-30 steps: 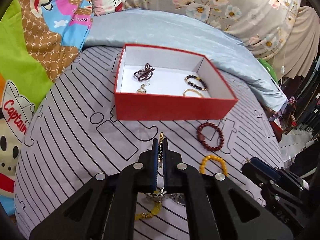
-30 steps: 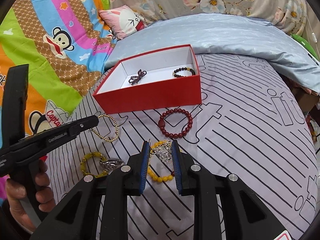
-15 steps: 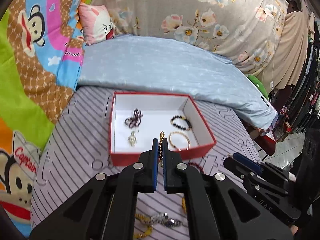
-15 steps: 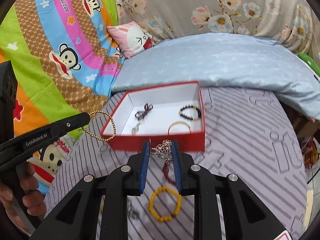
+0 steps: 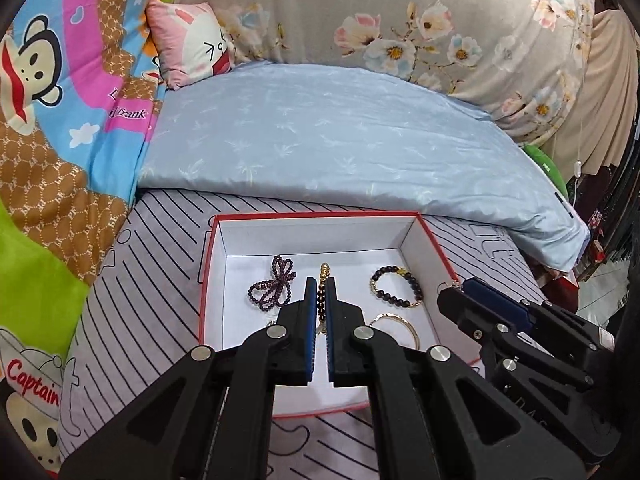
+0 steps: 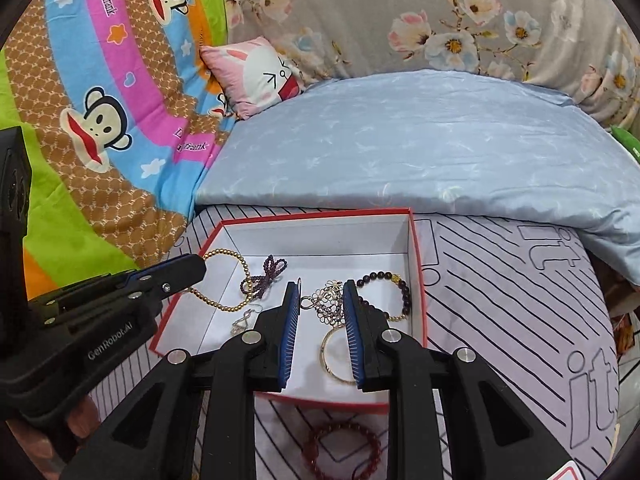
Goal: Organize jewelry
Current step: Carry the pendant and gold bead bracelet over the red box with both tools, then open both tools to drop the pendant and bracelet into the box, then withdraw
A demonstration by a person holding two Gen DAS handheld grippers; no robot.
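A red box (image 5: pixel 208 280) with a white inside lies on the striped bedsheet; it also shows in the right wrist view (image 6: pixel 418 280). My left gripper (image 5: pixel 319 286) is shut on a gold bead bracelet (image 5: pixel 324 270), which hangs over the box's left part (image 6: pixel 224 280). My right gripper (image 6: pixel 322 292) is shut on a silver flower chain (image 6: pixel 330 304) and holds it above the box. In the box lie a purple bead string (image 5: pixel 274 286), a dark bead bracelet (image 5: pixel 396 288), a gold bangle (image 5: pixel 396 324) and a small silver pendant (image 6: pixel 244 322).
A dark red bead bracelet (image 6: pixel 340 452) lies on the sheet in front of the box. A light blue quilt (image 5: pixel 340 144) is folded behind the box. A pink cartoon pillow (image 5: pixel 192 44) and a colourful blanket (image 5: pixel 48 120) lie at the back left.
Both grippers have lifted their jewelry off the sheet and moved forward over the red box. The box now fills the middle of both views.
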